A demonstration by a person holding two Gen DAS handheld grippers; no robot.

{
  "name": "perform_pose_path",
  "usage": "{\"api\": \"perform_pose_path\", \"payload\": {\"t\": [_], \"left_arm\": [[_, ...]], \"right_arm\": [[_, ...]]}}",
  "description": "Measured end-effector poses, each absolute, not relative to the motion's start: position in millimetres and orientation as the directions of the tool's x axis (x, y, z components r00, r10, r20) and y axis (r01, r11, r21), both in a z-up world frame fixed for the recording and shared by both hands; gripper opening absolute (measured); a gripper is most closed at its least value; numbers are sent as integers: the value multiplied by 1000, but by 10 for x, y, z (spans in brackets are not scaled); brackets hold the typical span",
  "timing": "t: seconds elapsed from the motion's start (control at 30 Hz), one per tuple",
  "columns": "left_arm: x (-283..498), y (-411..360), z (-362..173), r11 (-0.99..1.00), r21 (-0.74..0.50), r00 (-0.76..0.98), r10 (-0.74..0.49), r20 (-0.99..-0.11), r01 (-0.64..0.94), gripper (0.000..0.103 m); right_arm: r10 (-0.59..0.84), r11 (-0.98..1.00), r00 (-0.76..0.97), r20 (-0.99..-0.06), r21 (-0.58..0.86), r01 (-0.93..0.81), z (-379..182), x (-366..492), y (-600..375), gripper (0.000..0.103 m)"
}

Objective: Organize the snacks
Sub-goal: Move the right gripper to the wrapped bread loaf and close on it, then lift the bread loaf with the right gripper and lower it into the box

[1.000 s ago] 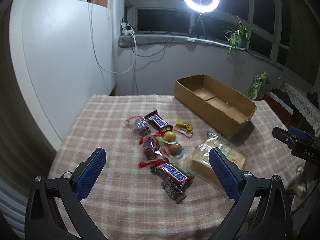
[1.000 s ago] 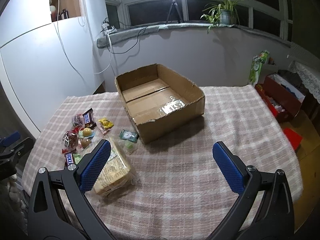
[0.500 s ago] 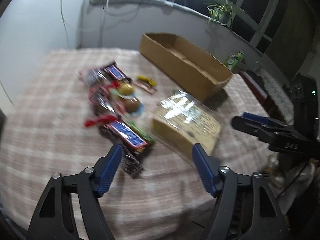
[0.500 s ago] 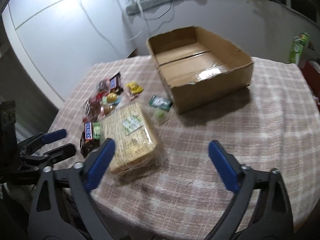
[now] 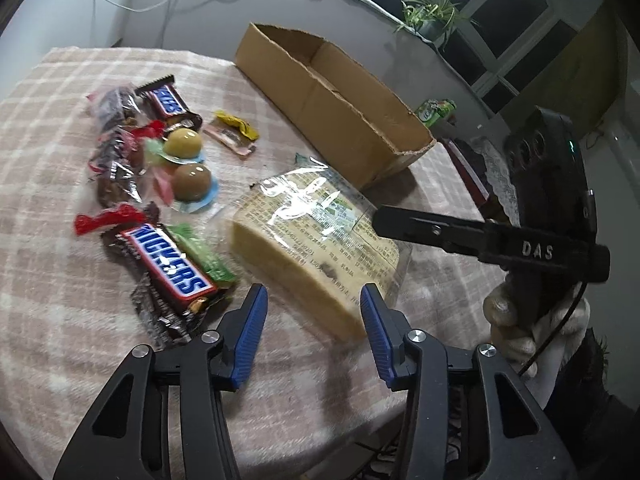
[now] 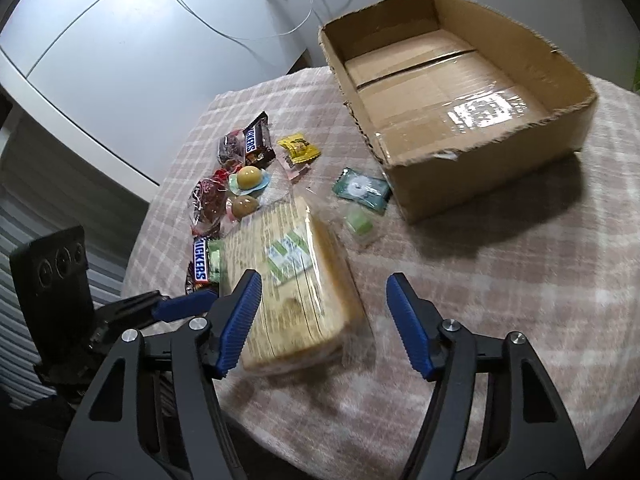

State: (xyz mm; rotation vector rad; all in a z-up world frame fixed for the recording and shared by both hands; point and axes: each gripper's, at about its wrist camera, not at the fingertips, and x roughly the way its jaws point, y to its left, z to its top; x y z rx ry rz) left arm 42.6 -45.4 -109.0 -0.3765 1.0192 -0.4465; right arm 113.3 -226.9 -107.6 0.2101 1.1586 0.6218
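A wrapped loaf of sliced bread lies on the checked tablecloth; it also shows in the right wrist view. My left gripper is open, its blue pads just short of the loaf's near end. My right gripper is open, reaching over the loaf's near end from the other side. Left of the loaf lie a Snickers bar, a second Snickers bar, two jelly cups and wrapped candies. An open, empty cardboard box stands beyond.
A yellow candy packet, a teal sachet and a green candy lie between the snacks and the box. The table's edge is close beneath both grippers. A white cabinet stands to the left.
Both grippers have moved down and in toward the bread loaf, which now sits just ahead of their pads. The left gripper's opening has narrowed.
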Motion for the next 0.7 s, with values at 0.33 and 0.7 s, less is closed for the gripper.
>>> {"api": "perform_pose_path", "payload": {"t": [0.33, 0.7], "left_arm": [[552, -473, -1158, 836, -519, 441, -538, -718, 176, 46], [526, -522, -1039, 852, -485, 469, -517, -716, 199, 44]], "right_arm": [[602, 771, 145, -786, 524, -361, -1221, 1249, -2106, 56], [602, 771, 123, -789, 534, -346, -1181, 1234, -2073, 56]]}}
